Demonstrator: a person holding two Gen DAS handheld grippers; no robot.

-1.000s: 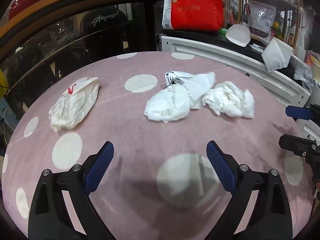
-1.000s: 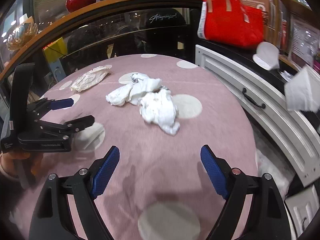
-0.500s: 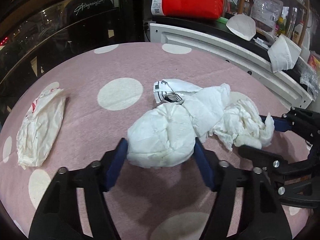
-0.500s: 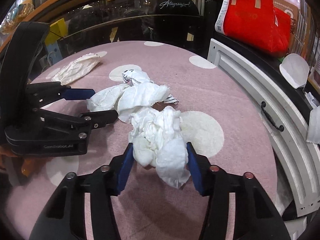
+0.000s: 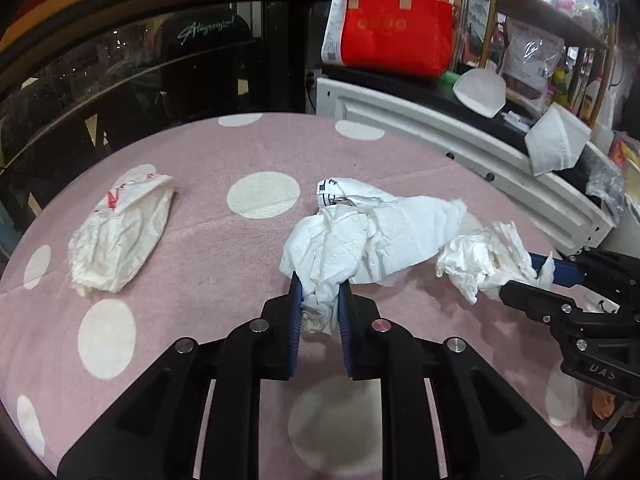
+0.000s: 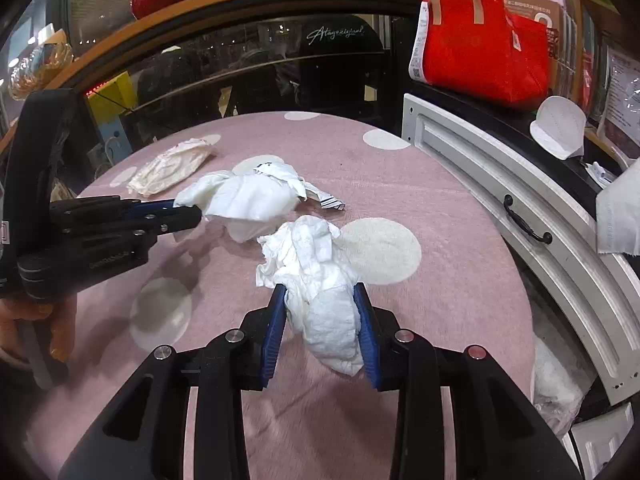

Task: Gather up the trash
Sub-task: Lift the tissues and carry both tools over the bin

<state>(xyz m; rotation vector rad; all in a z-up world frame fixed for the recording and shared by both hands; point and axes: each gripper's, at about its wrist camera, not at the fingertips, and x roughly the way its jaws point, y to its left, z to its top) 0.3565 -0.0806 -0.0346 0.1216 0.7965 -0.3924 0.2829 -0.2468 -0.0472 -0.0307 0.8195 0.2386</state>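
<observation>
My left gripper [image 5: 319, 286] is shut on a large crumpled white paper wad [image 5: 360, 236] in the middle of the pink dotted tablecloth; this wad and gripper also show in the right wrist view [image 6: 248, 200]. My right gripper [image 6: 320, 292] is shut on a crumpled white tissue [image 6: 316, 268], which shows in the left wrist view [image 5: 484, 260] to the right of the wad. A printed white slip [image 5: 332, 190] lies under the far end of the wad. A flat crumpled wrapper with red print [image 5: 120, 232] lies at the left.
A white cabinet front with a black handle [image 6: 528, 228] curves along the table's right side. A red bag [image 5: 394, 24] stands on the counter behind it, with white masks [image 5: 556, 144] beside it. A dark glass rail runs behind the table.
Both grippers moved in from open and apart to the paper pile, then closed: the left on the paper wad, the right on the tissue, squeezing both.
</observation>
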